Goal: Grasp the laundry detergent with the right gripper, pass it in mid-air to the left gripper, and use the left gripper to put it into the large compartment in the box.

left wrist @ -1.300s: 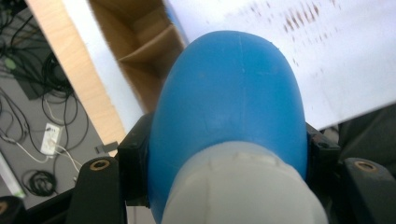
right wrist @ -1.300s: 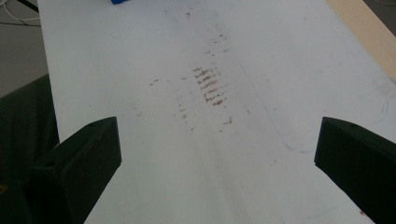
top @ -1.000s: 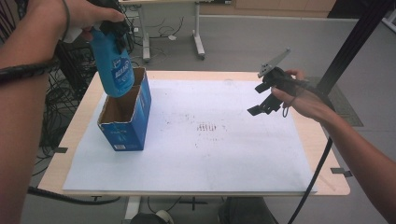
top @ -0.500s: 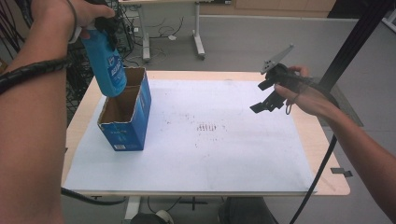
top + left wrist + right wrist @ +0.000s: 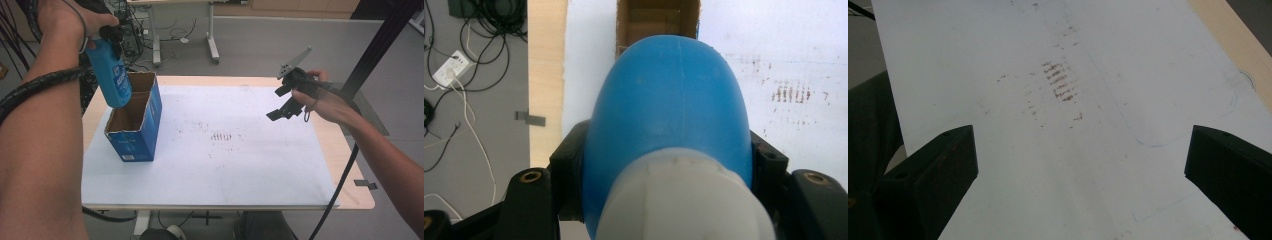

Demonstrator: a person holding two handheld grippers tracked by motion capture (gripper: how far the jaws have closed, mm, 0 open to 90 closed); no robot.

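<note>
Blue bottle (image 5: 111, 70) hangs base-down over the open cardboard box (image 5: 136, 122) at the far left of the table (image 5: 345, 150), its base at the box's mouth. Left gripper (image 5: 102, 35) clamps the bottle near its white cap (image 5: 684, 200), jaws pressed on both sides. Right gripper (image 5: 282, 102) hovers above the white sheet (image 5: 225, 160) at the far right, jaws wide apart, holding nothing.
</note>
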